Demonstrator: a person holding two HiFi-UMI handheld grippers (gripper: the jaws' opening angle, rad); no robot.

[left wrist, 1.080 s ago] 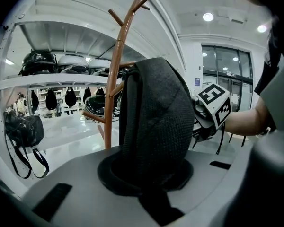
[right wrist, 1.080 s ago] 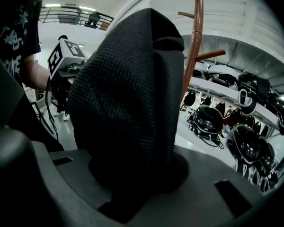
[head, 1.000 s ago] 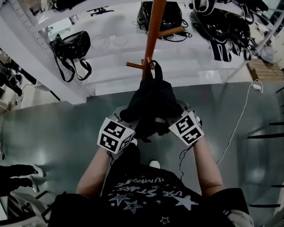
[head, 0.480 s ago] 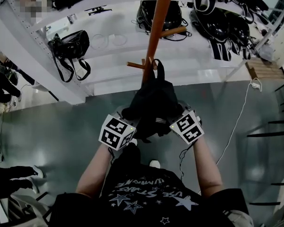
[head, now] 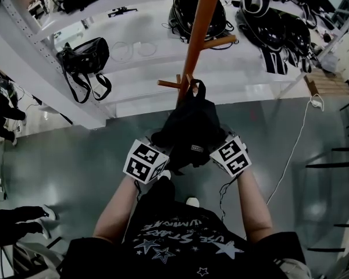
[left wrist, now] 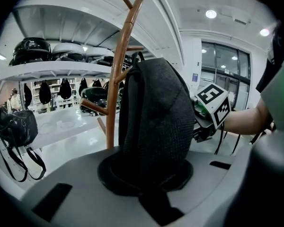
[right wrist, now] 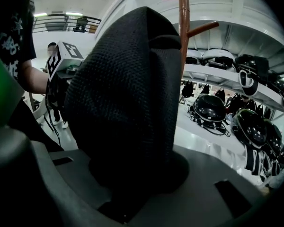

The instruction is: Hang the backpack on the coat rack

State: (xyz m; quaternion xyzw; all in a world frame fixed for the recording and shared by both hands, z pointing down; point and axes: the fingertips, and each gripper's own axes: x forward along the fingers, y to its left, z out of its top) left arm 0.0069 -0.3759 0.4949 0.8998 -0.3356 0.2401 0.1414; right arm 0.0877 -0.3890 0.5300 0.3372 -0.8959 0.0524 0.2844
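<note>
A black backpack (head: 189, 129) hangs between both grippers, right in front of the orange wooden coat rack (head: 202, 34). Its top loop (head: 196, 88) sits against the pole beside the lower pegs (head: 169, 84); whether it is over a peg I cannot tell. My left gripper (head: 160, 146) is shut on the backpack's left side, which fills the left gripper view as black mesh (left wrist: 154, 122). My right gripper (head: 216, 143) is shut on its right side (right wrist: 128, 112). The fabric hides both sets of fingertips. The rack's pole (left wrist: 118, 79) stands just behind the bag.
White shelving (head: 134, 68) behind the rack holds black bags and helmets (head: 273, 28). A black handbag (head: 84, 56) hangs at the left. A white cable (head: 291, 150) trails across the grey floor at the right. Someone's dark shoes (head: 14, 221) are at the lower left.
Both grippers have sunk a little with the backpack still in them, and its loop now sits lower against the pole by the pegs.
</note>
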